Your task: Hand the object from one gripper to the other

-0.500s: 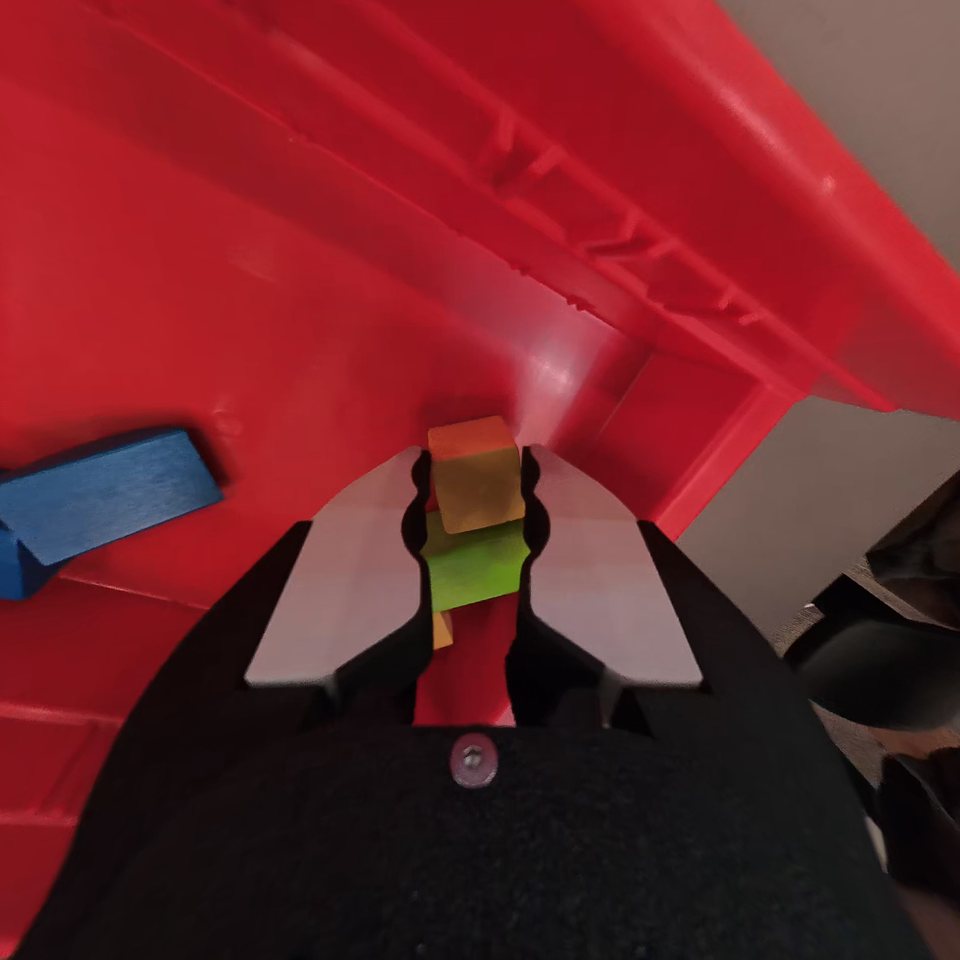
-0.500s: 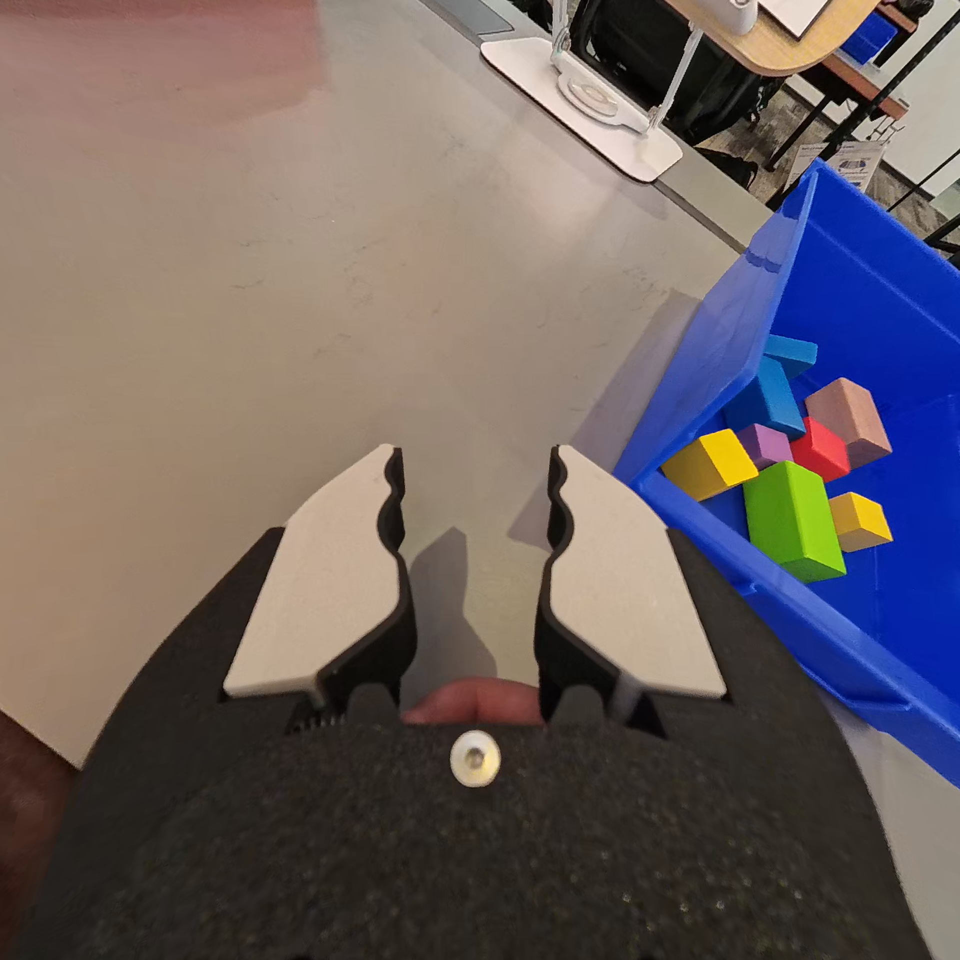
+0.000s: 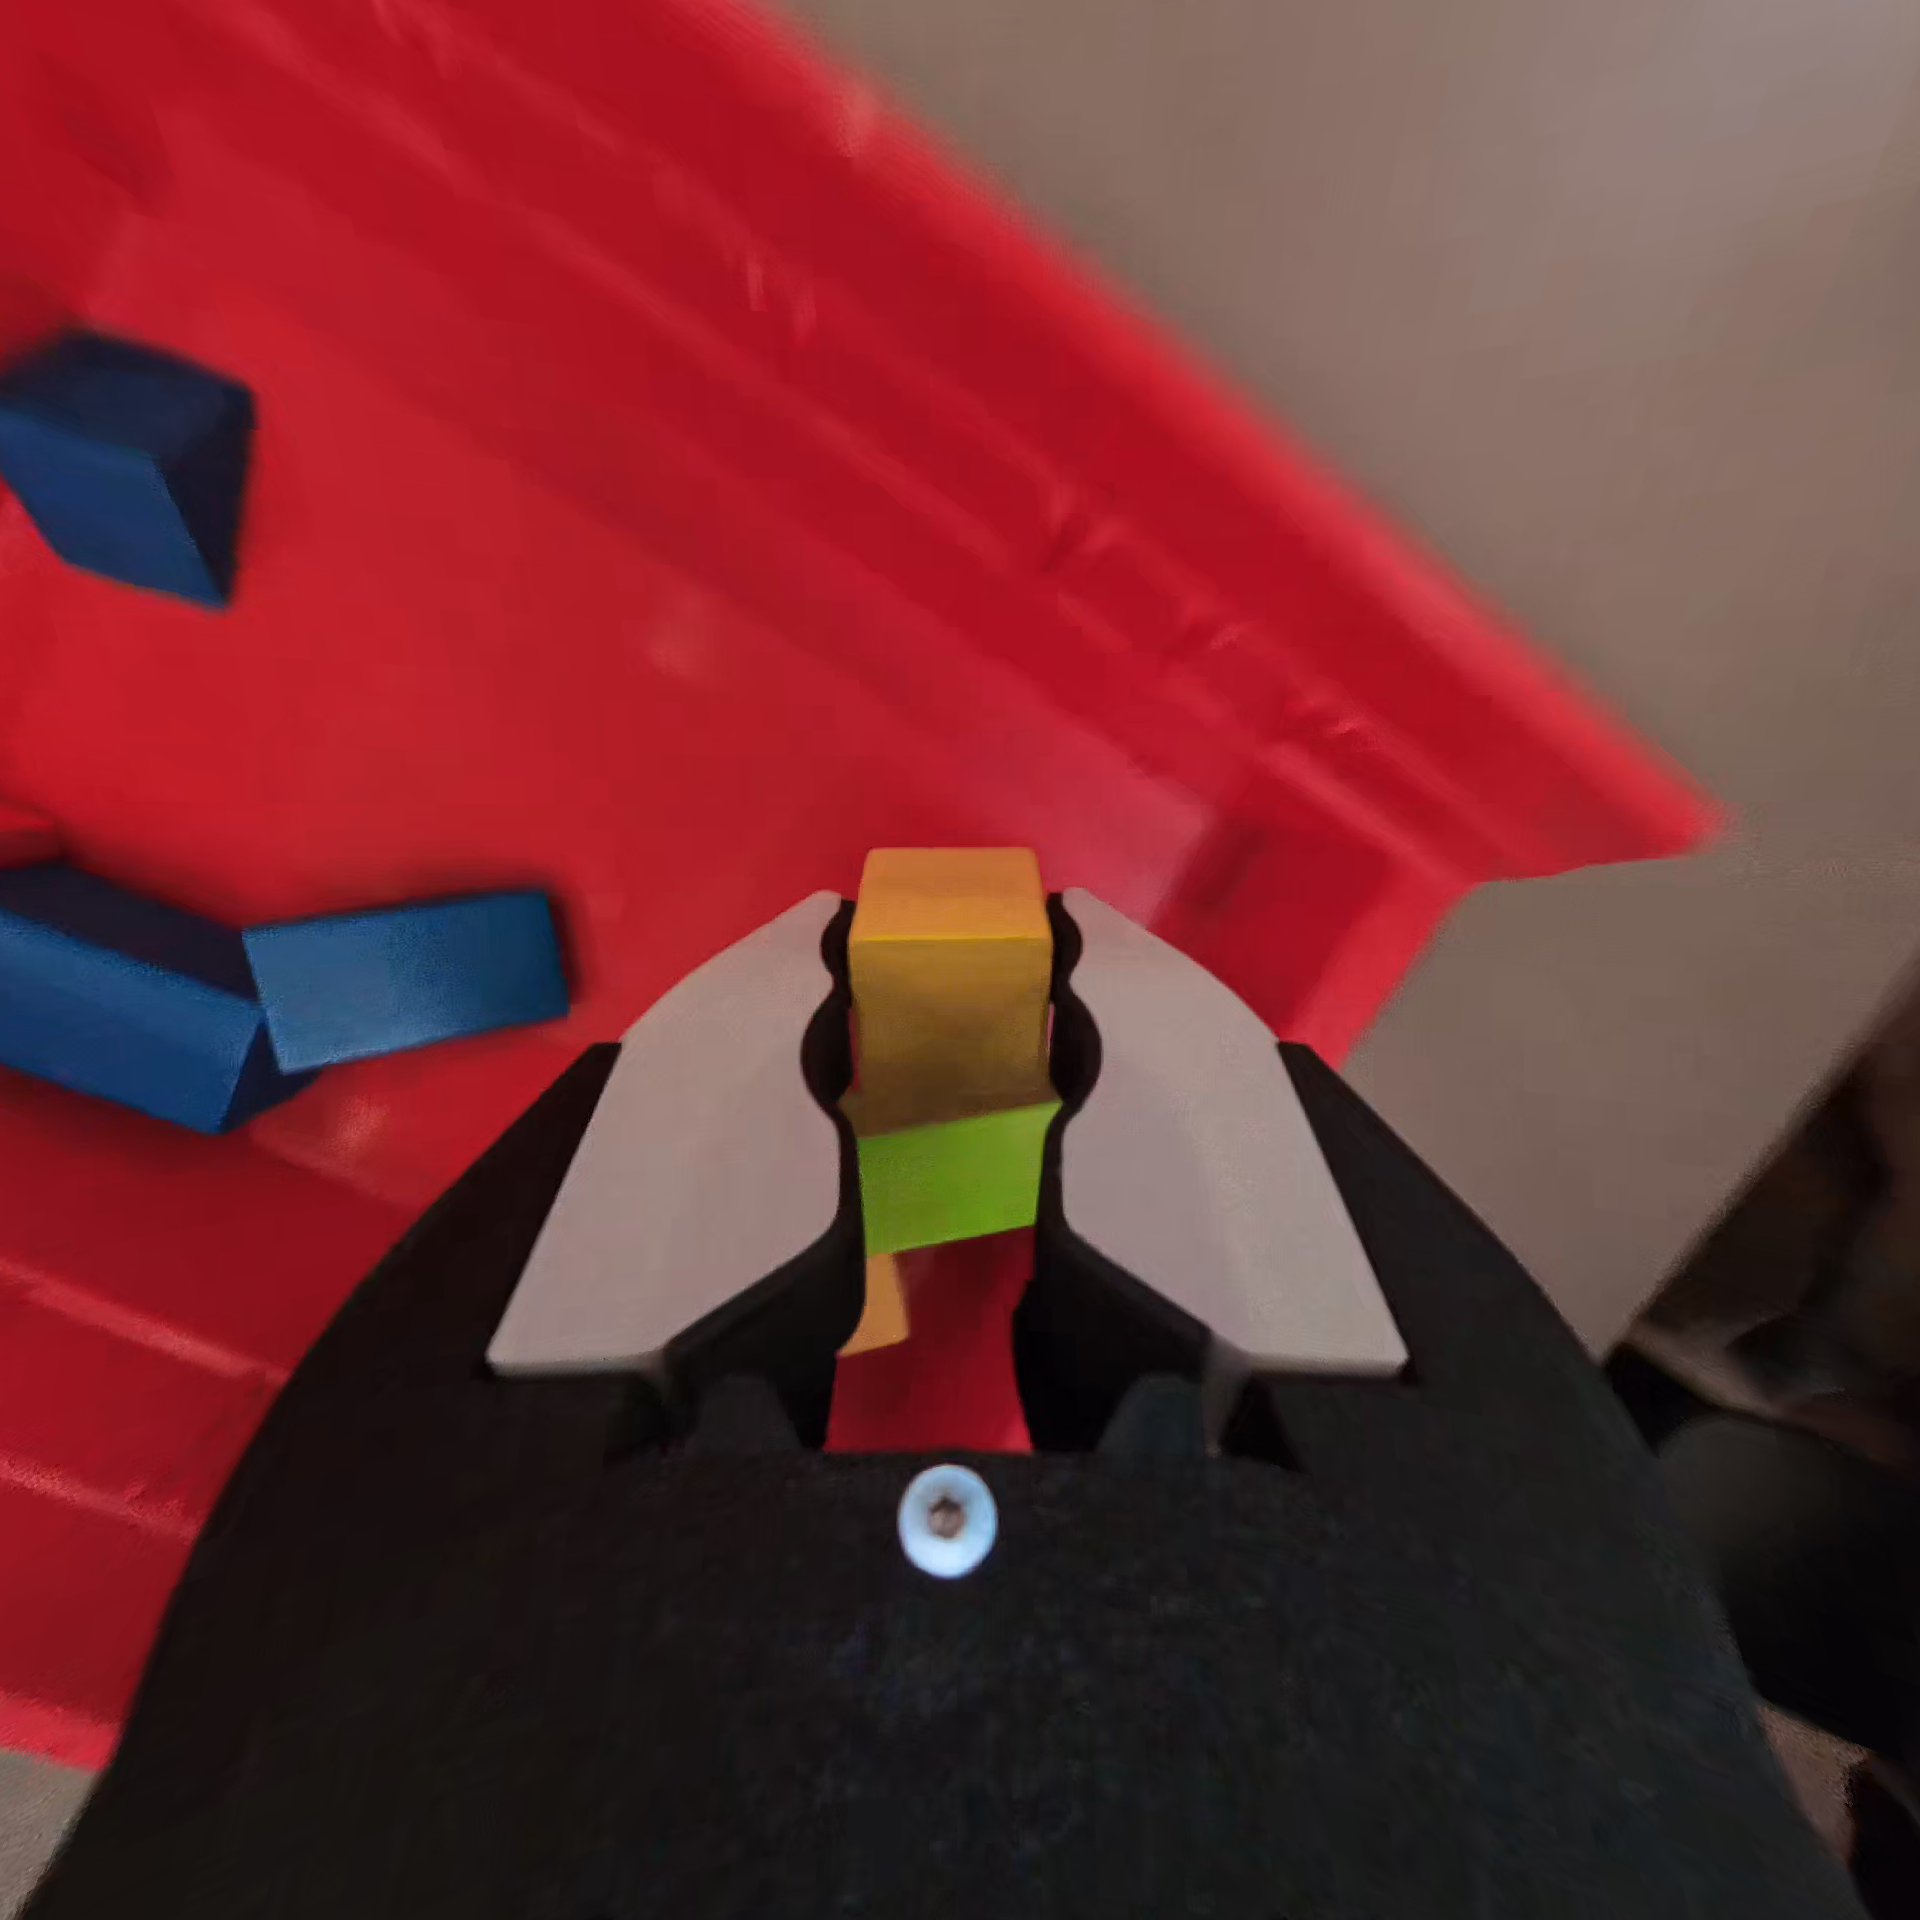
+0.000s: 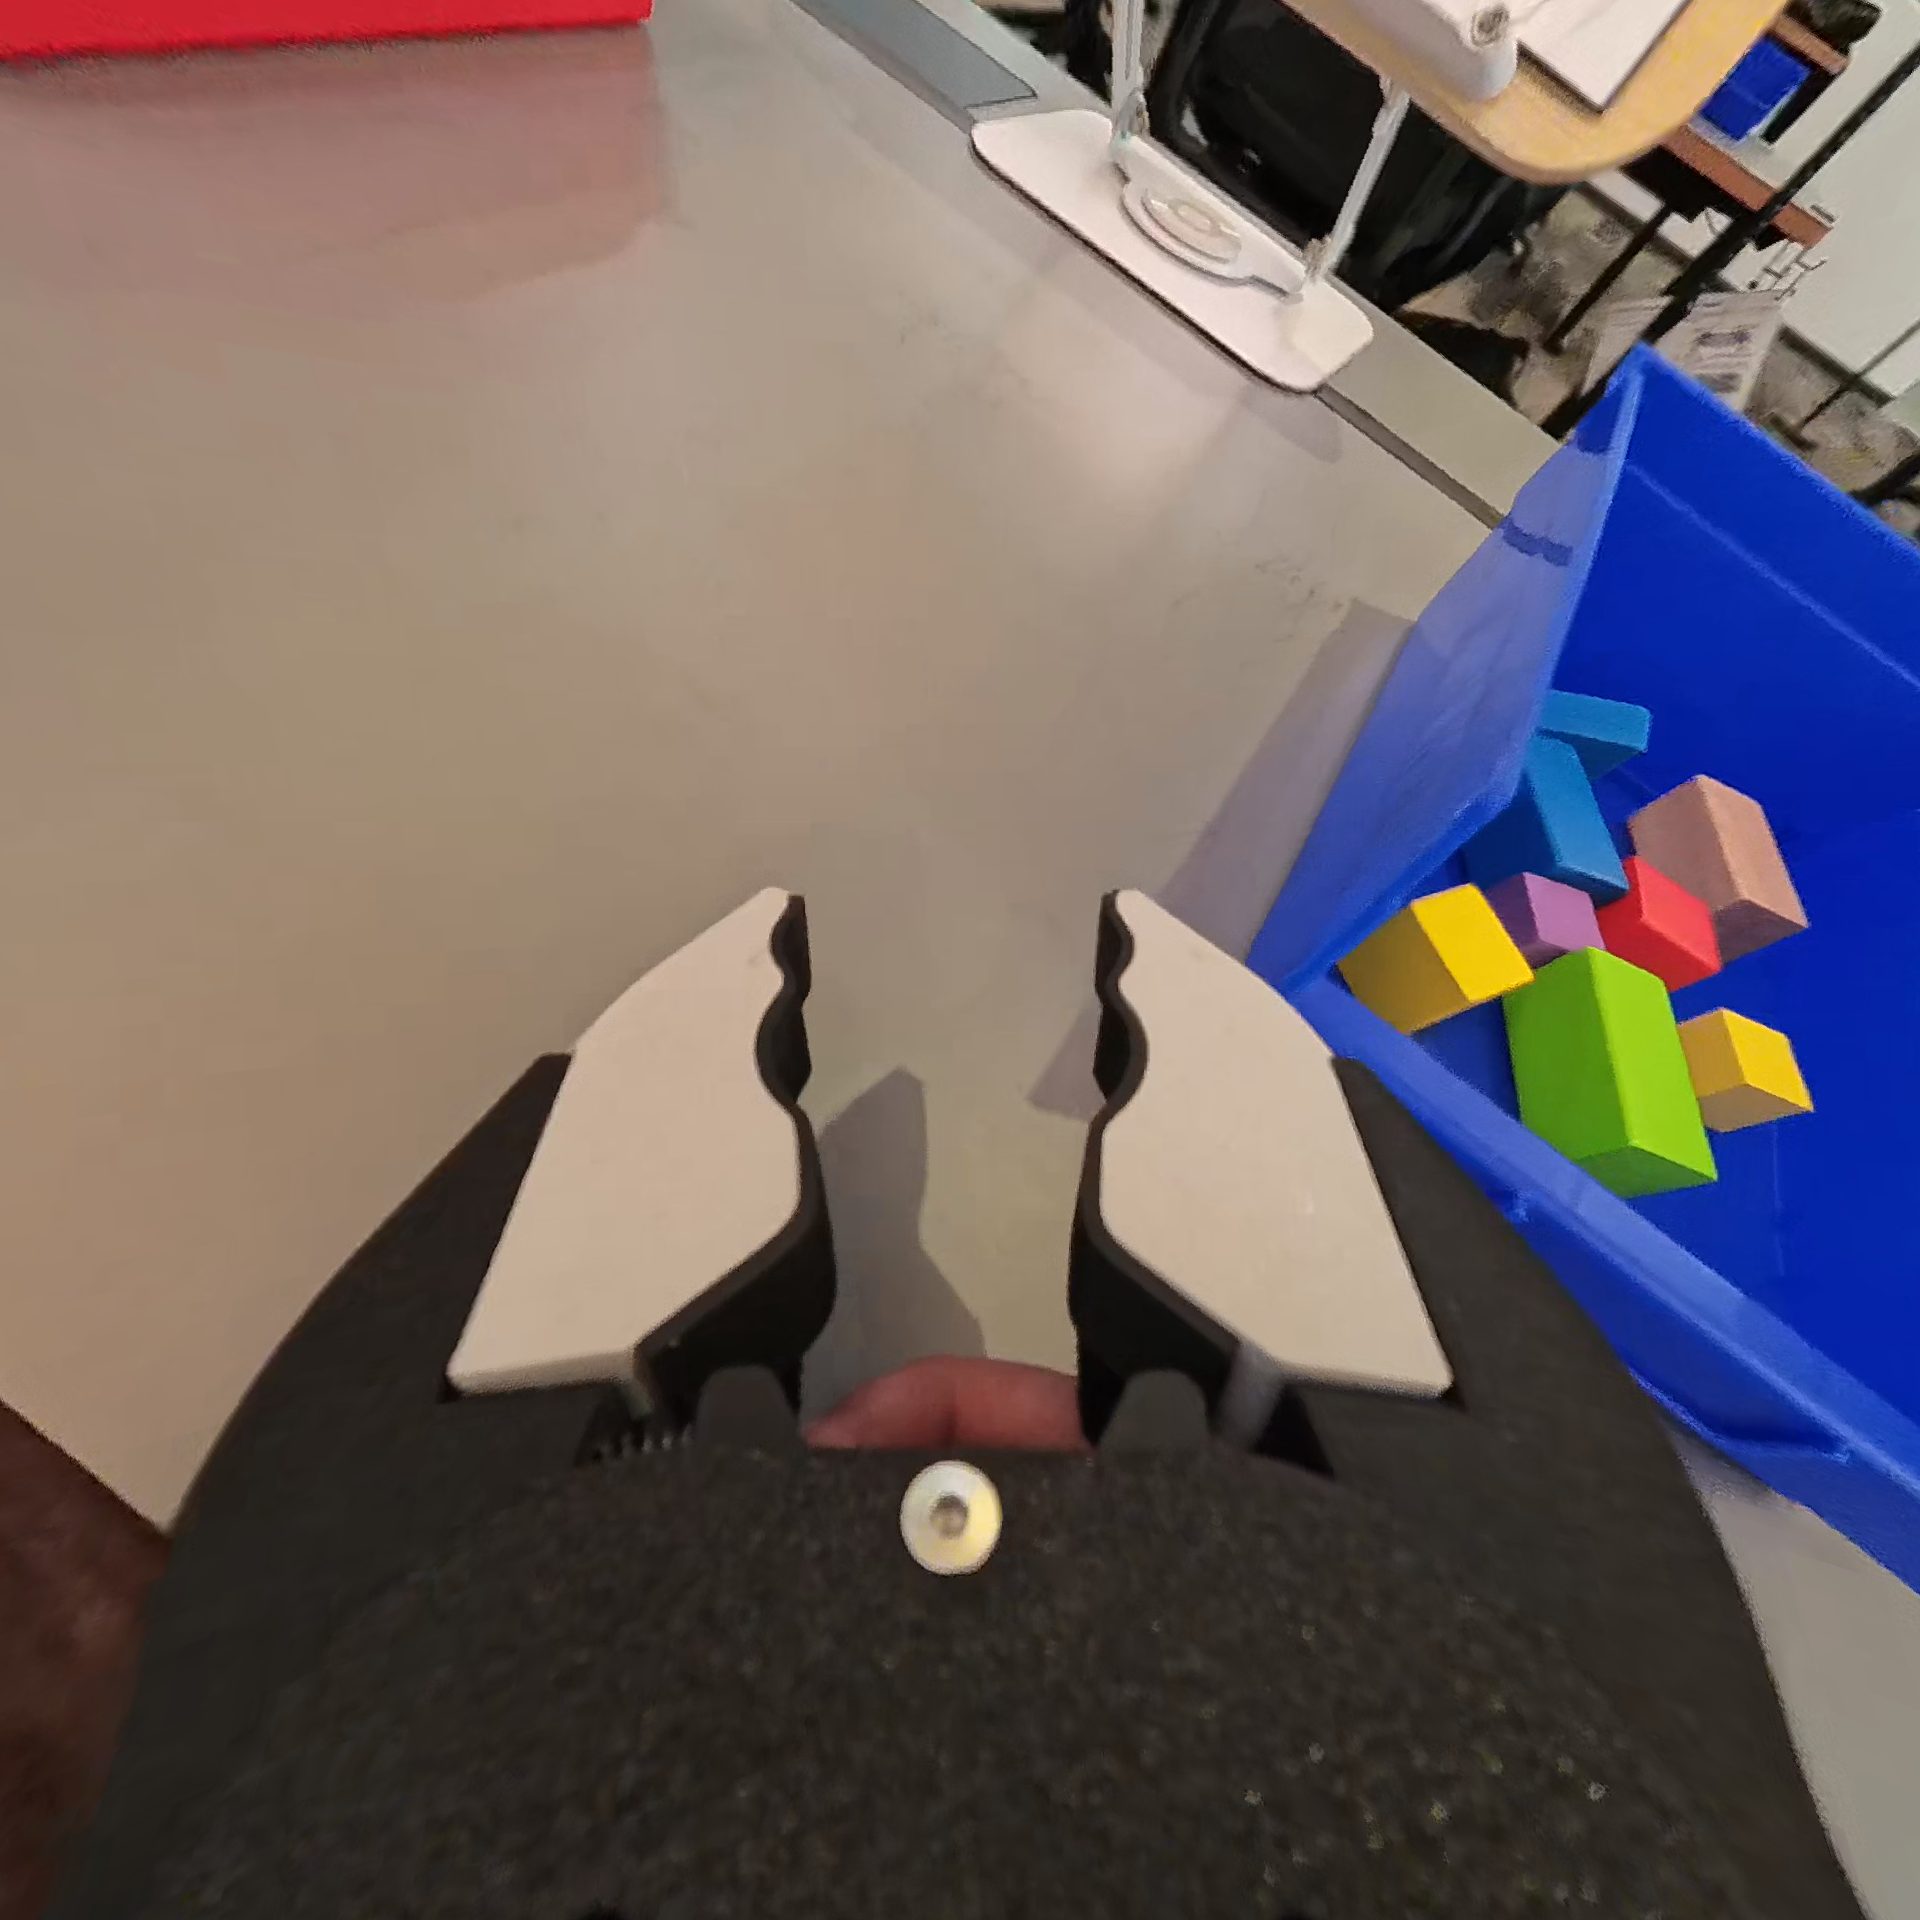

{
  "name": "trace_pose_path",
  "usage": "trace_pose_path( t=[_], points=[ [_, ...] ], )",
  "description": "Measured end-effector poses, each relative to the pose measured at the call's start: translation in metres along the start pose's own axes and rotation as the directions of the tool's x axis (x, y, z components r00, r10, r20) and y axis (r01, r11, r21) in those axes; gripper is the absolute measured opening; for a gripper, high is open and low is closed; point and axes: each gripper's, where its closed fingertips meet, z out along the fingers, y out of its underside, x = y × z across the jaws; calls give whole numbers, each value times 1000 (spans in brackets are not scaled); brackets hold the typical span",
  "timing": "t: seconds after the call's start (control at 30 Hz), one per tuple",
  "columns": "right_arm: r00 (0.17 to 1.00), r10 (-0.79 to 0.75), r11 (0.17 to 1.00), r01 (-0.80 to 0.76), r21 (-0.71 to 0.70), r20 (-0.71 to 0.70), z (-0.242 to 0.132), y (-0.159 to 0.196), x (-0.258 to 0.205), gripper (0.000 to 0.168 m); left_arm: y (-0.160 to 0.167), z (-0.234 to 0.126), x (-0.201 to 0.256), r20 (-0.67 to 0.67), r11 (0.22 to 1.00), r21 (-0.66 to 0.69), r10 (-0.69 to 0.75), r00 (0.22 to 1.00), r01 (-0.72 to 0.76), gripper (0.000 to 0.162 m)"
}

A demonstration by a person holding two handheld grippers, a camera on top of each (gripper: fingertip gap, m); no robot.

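My left gripper [image 3: 945, 914] is shut on an orange block [image 3: 945, 997], held over the inside of a red bin [image 3: 623, 520]. A green block [image 3: 945, 1179] sits between the same fingers just behind the orange one; I cannot tell if it is gripped too. A small orange piece [image 3: 878, 1309] shows below it. My right gripper [image 4: 951, 914] is open and empty, low over the grey table [image 4: 520, 623], left of a blue bin [image 4: 1455, 748].
Blue blocks [image 3: 405, 977] lie in the red bin at the left. The blue bin holds several coloured blocks, among them a green one [image 4: 1600, 1060]. A white stand base [image 4: 1164, 239] sits at the table's far edge. The red bin's edge [image 4: 312, 21] shows top left.
My left gripper has moved with the orange block still in it; the red bin's corner and the blue blocks have shifted in its view, which is now blurred. My right gripper has barely moved.
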Motion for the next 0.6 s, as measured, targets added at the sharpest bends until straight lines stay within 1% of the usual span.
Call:
trace_pose_path(
  t=[0.07, 0.13, 0.17, 0.2, 0.23, 0.27, 0.3, 0.33, 0.37, 0.4, 0.43, 0.47, 0.5, 0.53, 0.57, 0.6],
  points=[
    [998, 13, 999, -15, 42, 53, 3, -17, -6, 51, -30, -26, 25, -137, 976, 213, -7, 991, 36, 34],
    [987, 1, 997, -14, 79, 158, 10, -43, -18, 51, -61, -50, 56, -227, 918, 395, 68, 971, 28, 34],
    [968, 17, 995, -40, 88, 251, 13, -58, -29, 51, -76, -61, 74, -253, 883, 469, 129, 959, 5, 34],
    [931, 58, 992, -95, 86, 361, 16, -75, -40, 51, -90, -70, 94, -265, 844, 535, 201, 943, -30, 34],
    [870, 115, 984, -166, 66, 480, 20, -93, -51, 52, -104, -78, 114, -256, 798, 599, 276, 926, -73, 34],
    [785, 186, 971, -240, 14, 590, 24, -110, -60, 53, -117, -83, 133, -226, 744, 656, 353, 908, -126, 34],
    [681, 278, 948, -308, -79, 677, 29, -125, -66, 56, -129, -86, 151, -182, 688, 702, 424, 887, -185, 34],
    [565, 391, 907, -371, -199, 726, 37, -139, -68, 58, -141, -86, 165, -128, 636, 733, 476, 870, -240, 34],
    [407, 506, 840, -433, -328, 760, 43, -156, -68, 58, -152, -84, 174, -63, 593, 750, 504, 861, -292, 34],
    [182, 589, 750, -486, -449, 787, 41, -178, -68, 55, -163, -80, 181, 1, 555, 758, 524, 852, -342, 34],
    [-57, 603, 661, -524, -538, 796, 33, -203, -64, 52, -173, -77, 184, 63, 518, 765, 531, 845, -383, 34],
    [-229, 556, 602, -552, -577, 799, 25, -222, -58, 50, -183, -75, 186, 122, 479, 773, 531, 838, -416, 34],
    [-310, 517, 582, -556, -594, 798, 21, -231, -56, 50, -190, -73, 188, 172, 436, 782, 535, 827, -445, 34],
    [-314, 508, 590, -552, -589, 802, 21, -232, -60, 50, -196, -72, 190, 221, 389, 790, 539, 813, -473, 34],
    [-286, 506, 604, -555, -571, 813, 24, -230, -65, 51, -201, -70, 191, 267, 345, 795, 540, 798, -499, 34],
    [-277, 502, 604, -565, -562, 819, 25, -229, -69, 52, -203, -66, 194, 298, 315, 791, 549, 781, -524, 34]
  ],
)
